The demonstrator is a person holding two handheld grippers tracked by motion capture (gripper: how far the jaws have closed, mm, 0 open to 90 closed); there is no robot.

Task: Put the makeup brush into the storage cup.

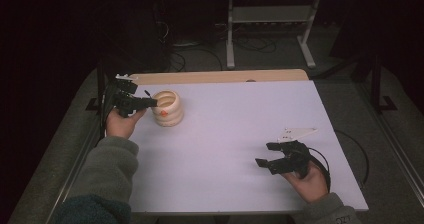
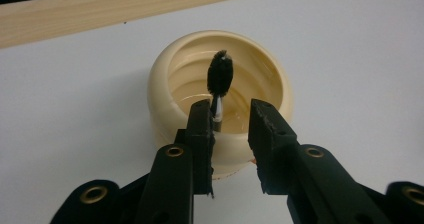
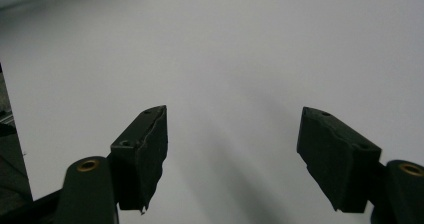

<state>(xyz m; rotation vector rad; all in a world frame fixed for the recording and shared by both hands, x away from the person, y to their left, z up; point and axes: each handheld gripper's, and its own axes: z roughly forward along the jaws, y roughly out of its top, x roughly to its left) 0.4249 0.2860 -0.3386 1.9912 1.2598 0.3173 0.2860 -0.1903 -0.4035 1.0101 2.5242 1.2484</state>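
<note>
Evidently the work in hand is dropping a small black brush [image 2: 220, 79] into the cream ribbed pot [image 2: 220, 99], and the release looks under way. In the left gripper view the brush stands nearly upright inside the pot's mouth, its bristle head up and its thin stem running down beside the left jaw, while a plain gap shows between that stem and the other jaw; so the left gripper [image 2: 231, 121] is parted and no longer clamps the brush, though the stem may be leaning on one pad. From the high view the pot [image 1: 168, 107] sits near the far left corner of the white table [image 1: 240, 129], just short of the bare wooden strip [image 1: 220, 76] at the back edge, with the left gripper [image 1: 150, 102] reaching level over its rim. My guess is that the next move calls for a backward pull, with the jaws kept wide, so the stem is not dragged out or the pot tipped. The left table edge lies near that hand, so there is little room on that side. The right gripper [image 1: 265, 154] rests well apart near the front right corner, jaws wide and empty over bare table, with open surface between the two hands.
</note>
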